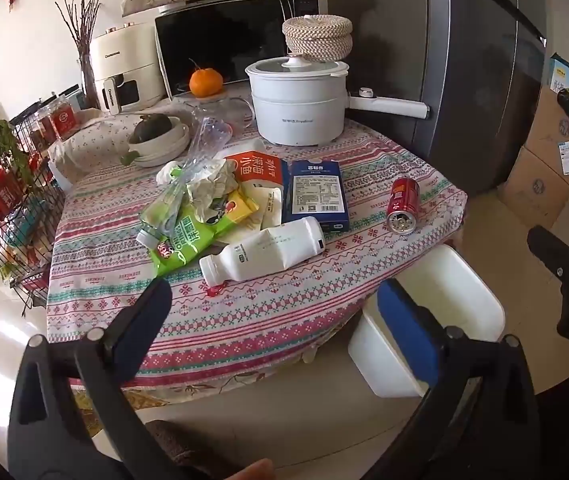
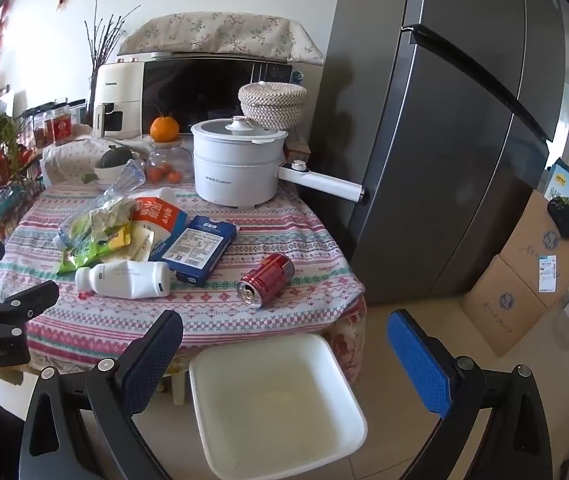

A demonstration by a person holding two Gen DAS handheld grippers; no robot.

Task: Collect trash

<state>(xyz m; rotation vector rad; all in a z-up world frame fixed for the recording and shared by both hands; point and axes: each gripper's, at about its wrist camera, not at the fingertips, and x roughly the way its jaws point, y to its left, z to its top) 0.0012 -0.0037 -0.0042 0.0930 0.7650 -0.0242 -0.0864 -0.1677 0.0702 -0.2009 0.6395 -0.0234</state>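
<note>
Left gripper (image 1: 272,312): jaws spread as wide as they go, nothing between them, hovering short of the bench's near edge.
Right gripper (image 2: 284,340): jaws likewise wide apart and empty, hanging over the bin and tipped downward.
Bin (image 2: 348,380): white, square, open-topped, on the floor just beside the bench's near right corner; nothing visible inside.
Bench (image 2: 220,320): covered with a patterned cloth; the trash lies on its near half.
Milk bottle (image 1: 262,254): white plastic, lying on its side, long axis running left to right, neck to the left. Dented, so likely empty, light and springy; take it across the middle of the body.
Can (image 1: 403,205): red, on its side, well apart from the rest, open top facing the near edge, long axis running near to far. Probably light, thin-walled and prone to roll; grip across the barrel.
Blue carton (image 1: 316,194): lies flat, long axis near to far, touching the bottle. Stiff card; an edge gives the best hold.
Wrapper heap (image 1: 200,208): green packet, crumpled clear film and an orange carton piled together. Soft and slippery; pinch a bunched fold.
Pot (image 1: 296,100): white, lidded, at the far side; not trash.
</note>
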